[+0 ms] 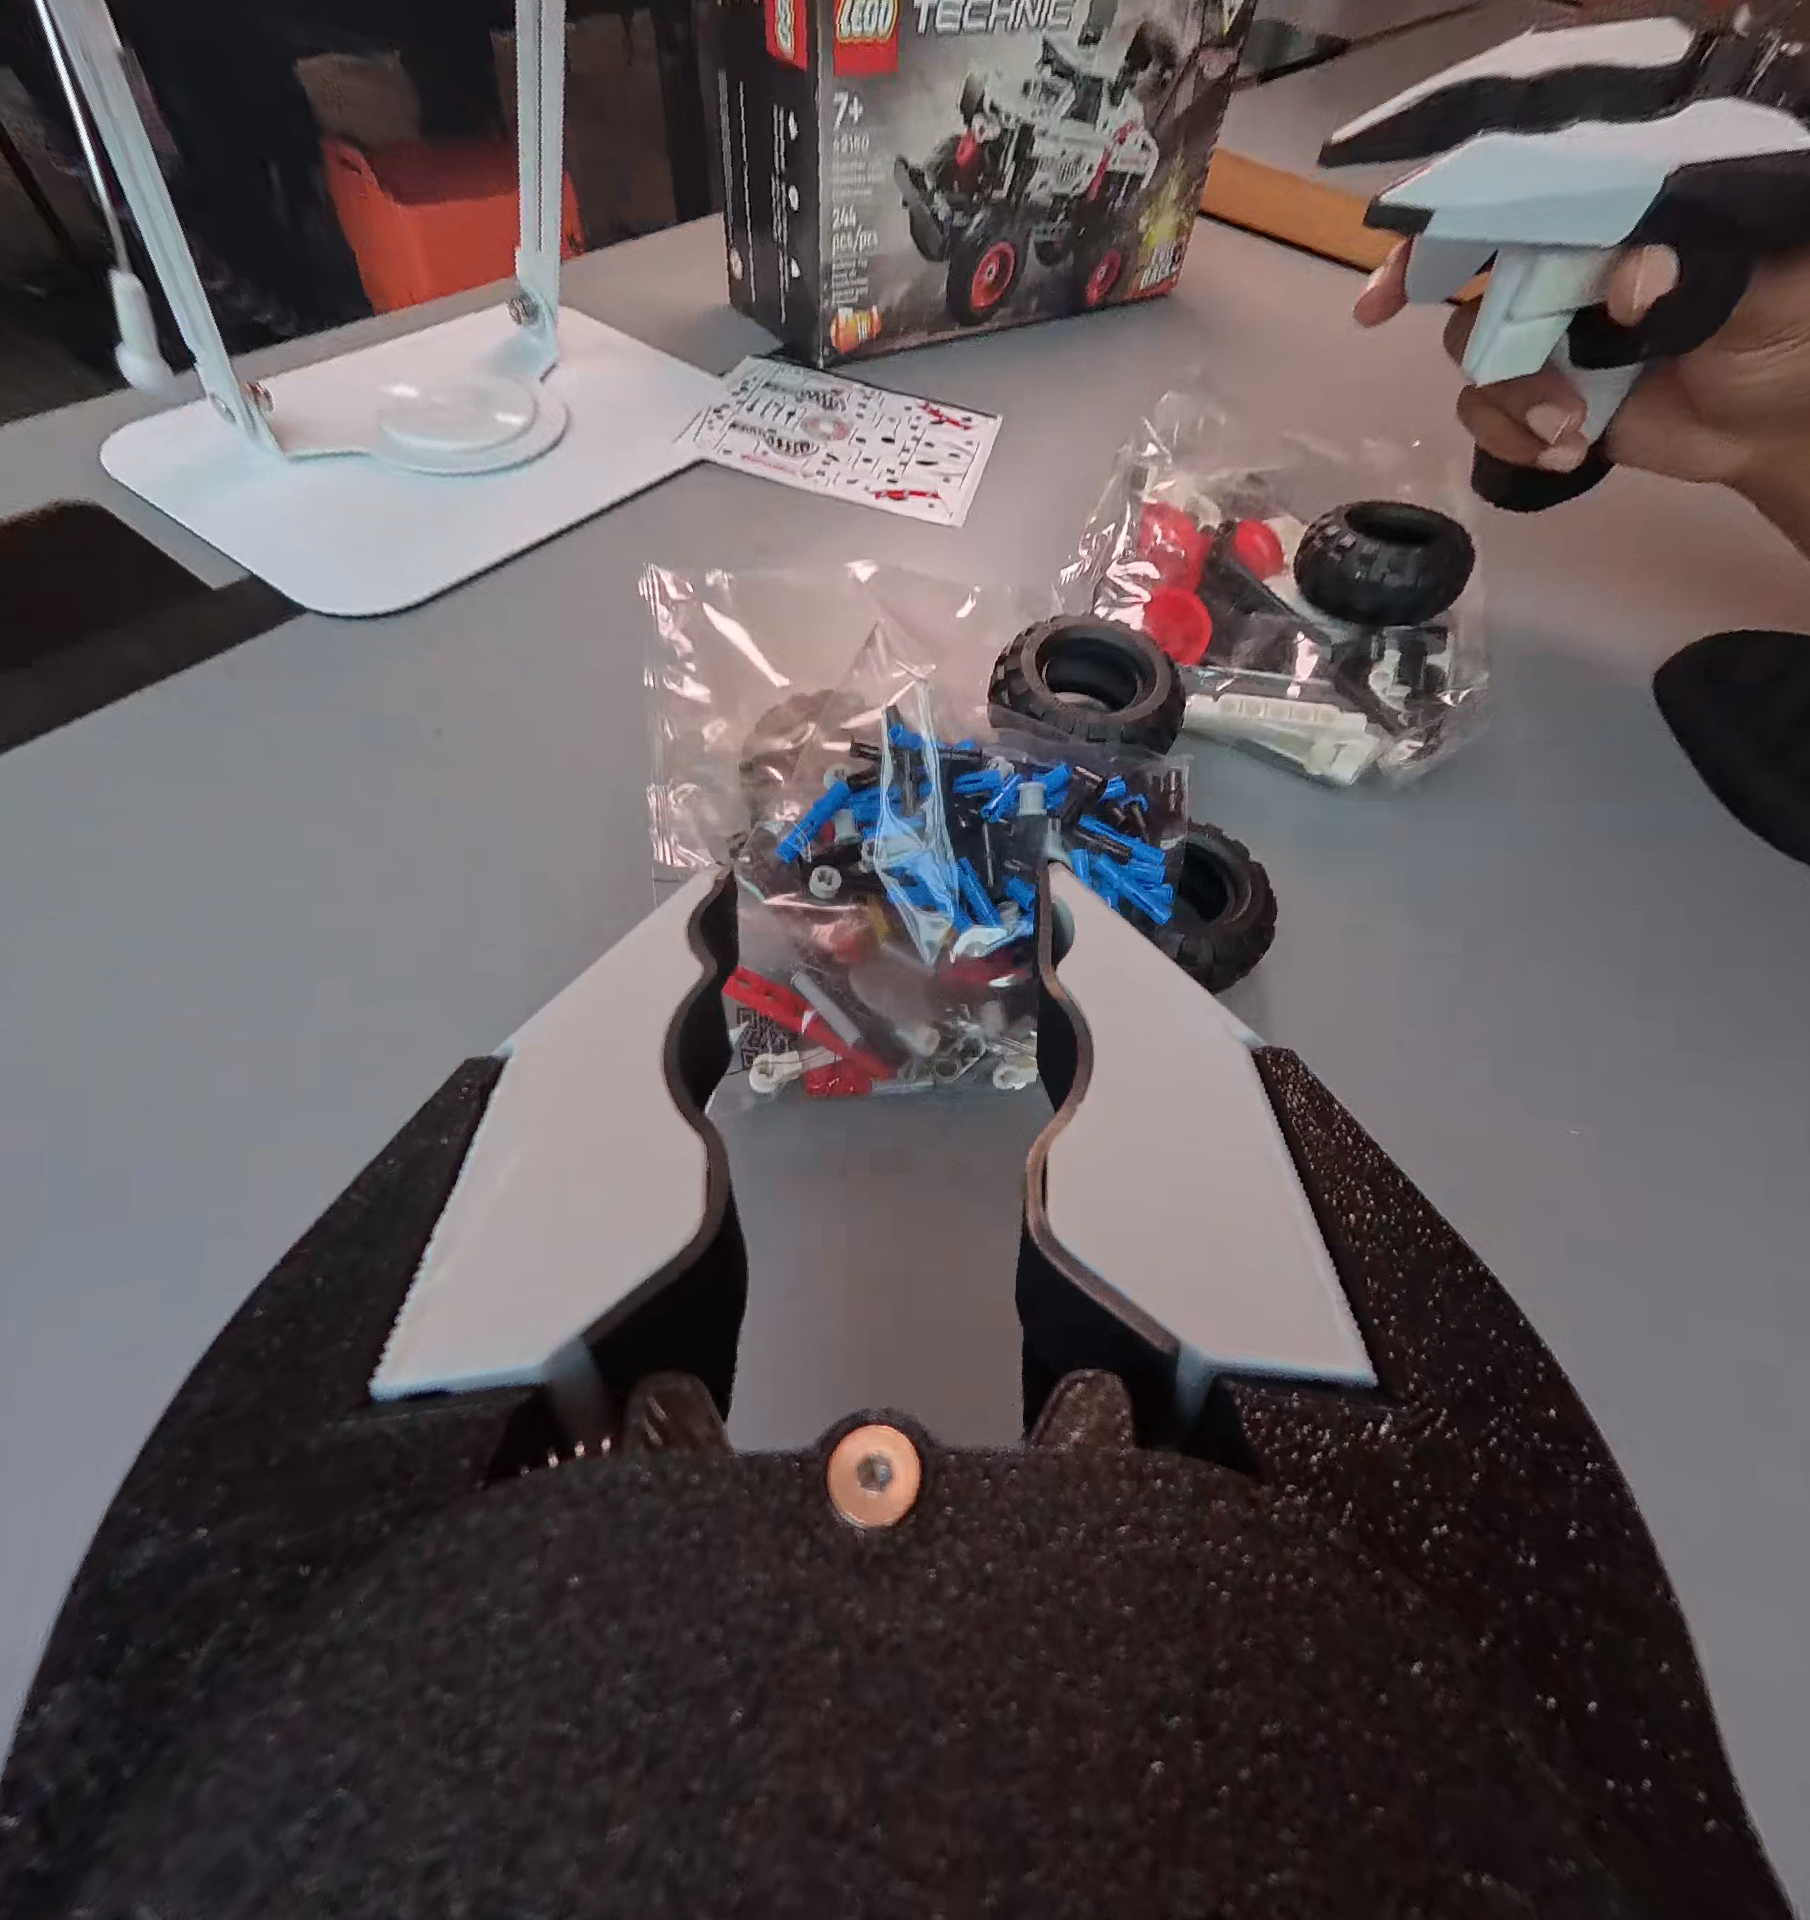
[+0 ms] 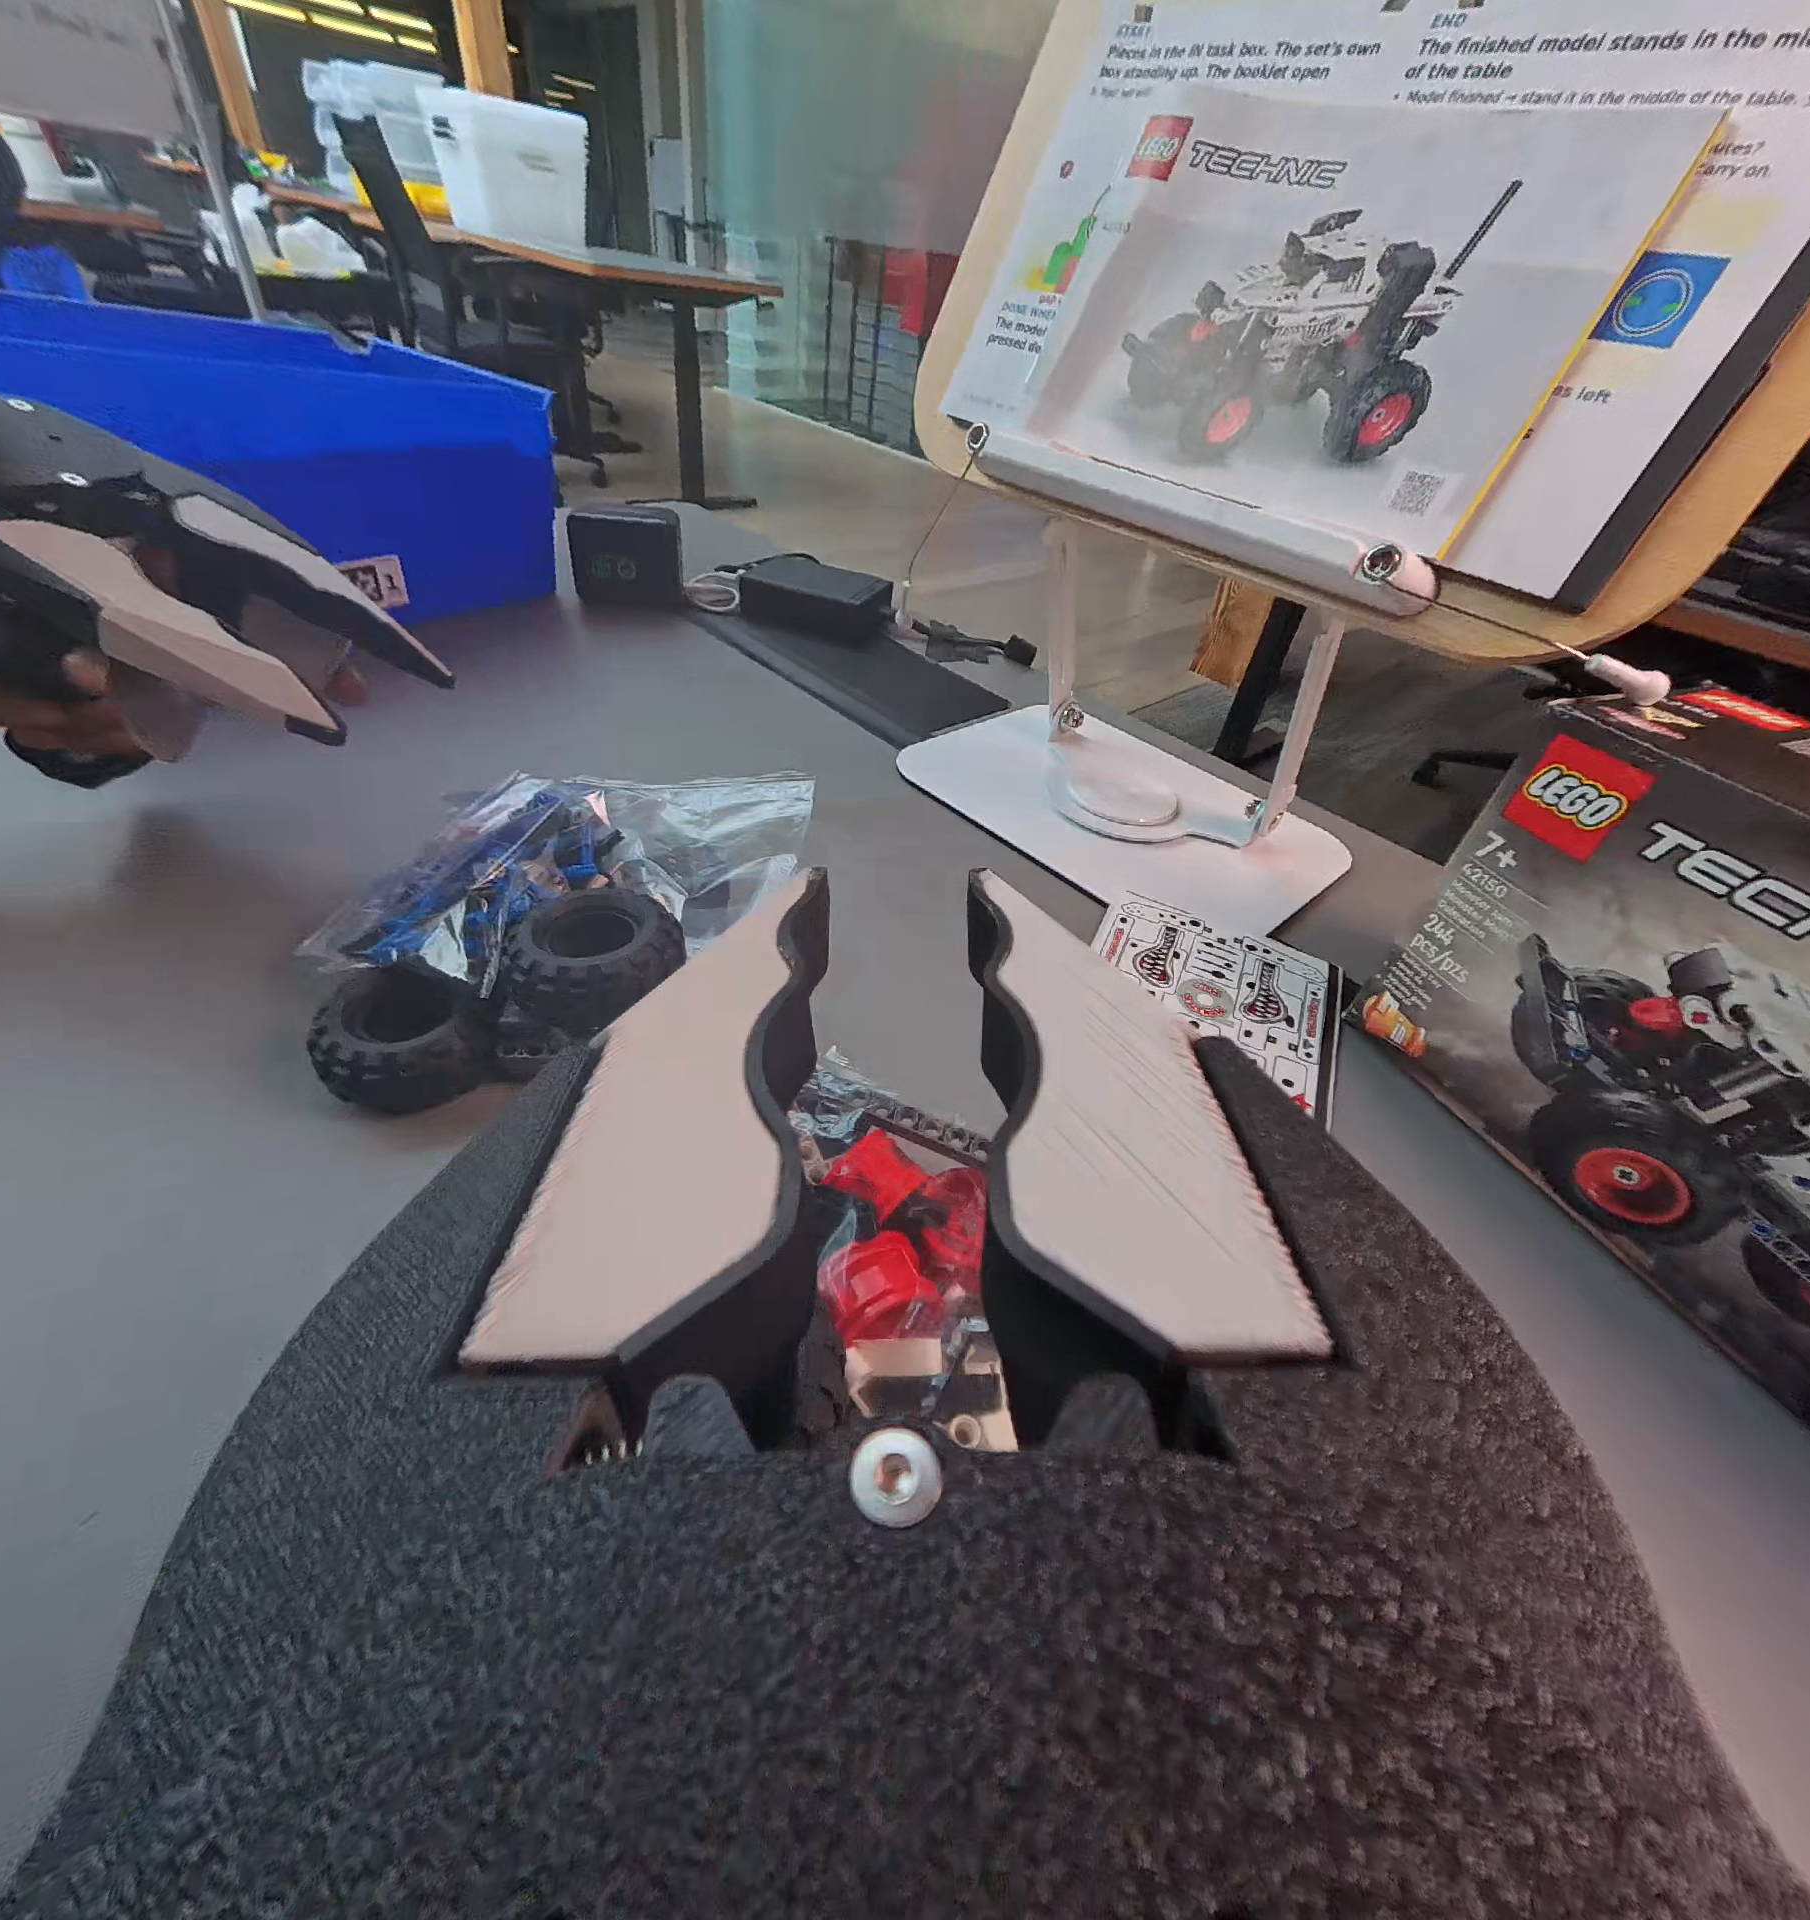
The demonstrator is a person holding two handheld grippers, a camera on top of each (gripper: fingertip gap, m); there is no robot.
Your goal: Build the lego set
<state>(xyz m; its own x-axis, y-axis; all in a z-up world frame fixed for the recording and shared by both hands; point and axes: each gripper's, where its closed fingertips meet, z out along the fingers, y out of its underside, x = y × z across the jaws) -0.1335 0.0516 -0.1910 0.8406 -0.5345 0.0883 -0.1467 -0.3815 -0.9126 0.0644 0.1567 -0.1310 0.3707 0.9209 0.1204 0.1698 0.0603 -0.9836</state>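
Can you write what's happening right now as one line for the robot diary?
stage: parts still bagged | left gripper: open, around bag of blue pins | right gripper: open, above bag of red parts | loose tyres: on table

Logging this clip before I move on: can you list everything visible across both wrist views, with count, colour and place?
Parts bags: two, clear; blue-pin bag central, red-and-white bag right.
Tyres: three loose, black, beside the bags; a fourth inside the right bag.
Sticker sheet: one, white, before the box.
Set box: one, dark, upright at the back.
Booklet stand: one, white base, holding the open booklet.
Bin: one, blue, far left.
Table: grey.
Left gripper: open, over the blue-pin bag.
Right gripper: open, above the red-and-white bag.
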